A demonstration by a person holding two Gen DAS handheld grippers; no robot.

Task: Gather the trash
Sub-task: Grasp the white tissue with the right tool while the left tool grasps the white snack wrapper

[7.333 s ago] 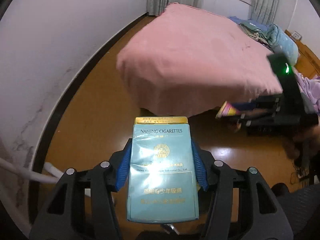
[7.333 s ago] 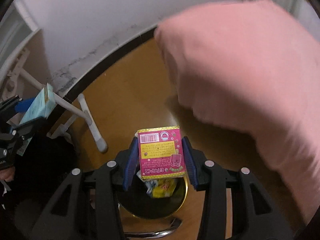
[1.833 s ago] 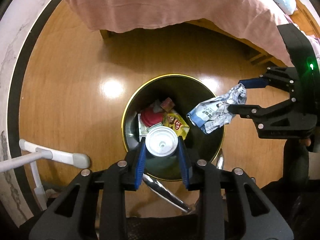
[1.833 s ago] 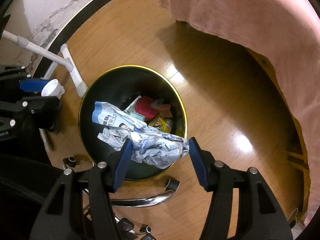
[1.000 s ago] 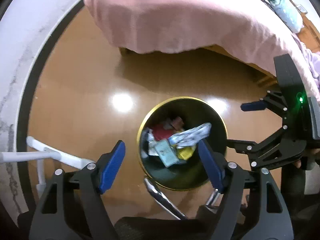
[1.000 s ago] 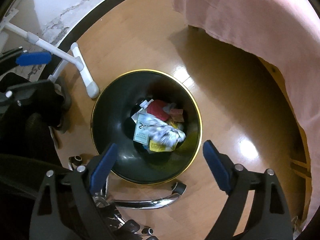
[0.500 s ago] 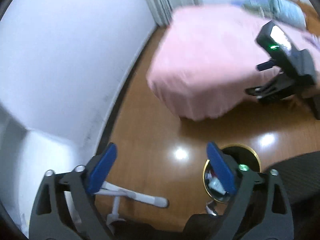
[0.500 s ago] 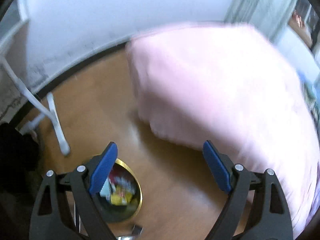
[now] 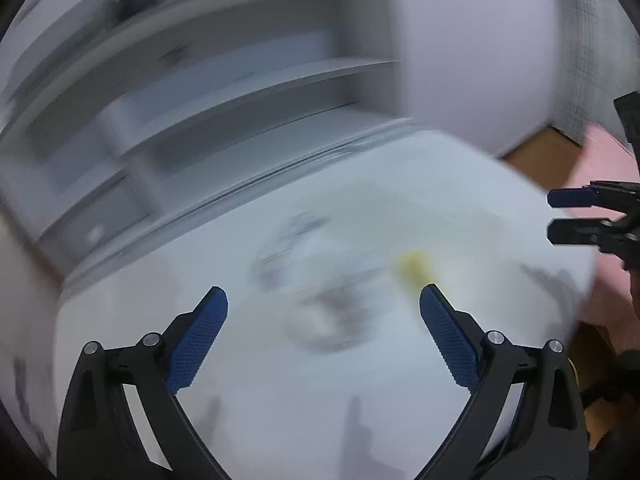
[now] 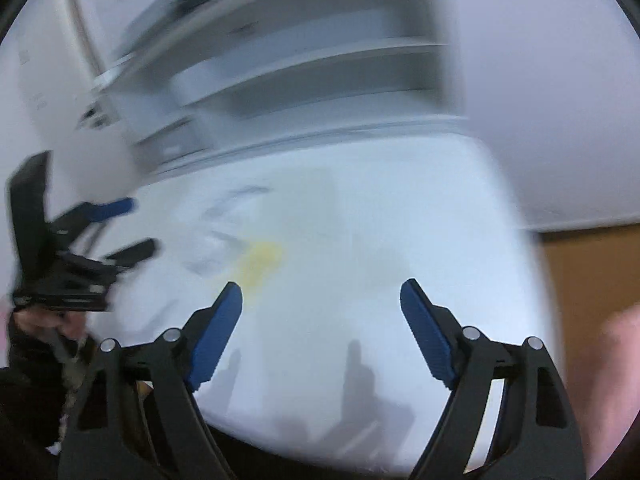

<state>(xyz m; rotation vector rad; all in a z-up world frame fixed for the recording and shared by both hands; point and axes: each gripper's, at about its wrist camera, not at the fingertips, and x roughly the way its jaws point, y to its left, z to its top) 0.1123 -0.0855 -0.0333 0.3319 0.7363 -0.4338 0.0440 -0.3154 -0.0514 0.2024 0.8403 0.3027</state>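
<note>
Both views were smeared by motion, so detail was poor. The left tongs stood wide apart with nothing between them, and the right tongs likewise gaped empty, both above a white bench that ran up to grey-white shelving at the back. On the bench lay a small yellowish scrap, near the middle and just ahead of the left tongs' right-hand tip; beside it were grey, blurred shapes that may have been wrappers or lids, though this could not be told. A strip of wooden floor showed past the bench edge.

The step in hand looked like the reach for the next piece of trash. The next move would call for settling one pair of tongs over the yellowish scrap and closing squarely. No brand, label or writing could be read.
</note>
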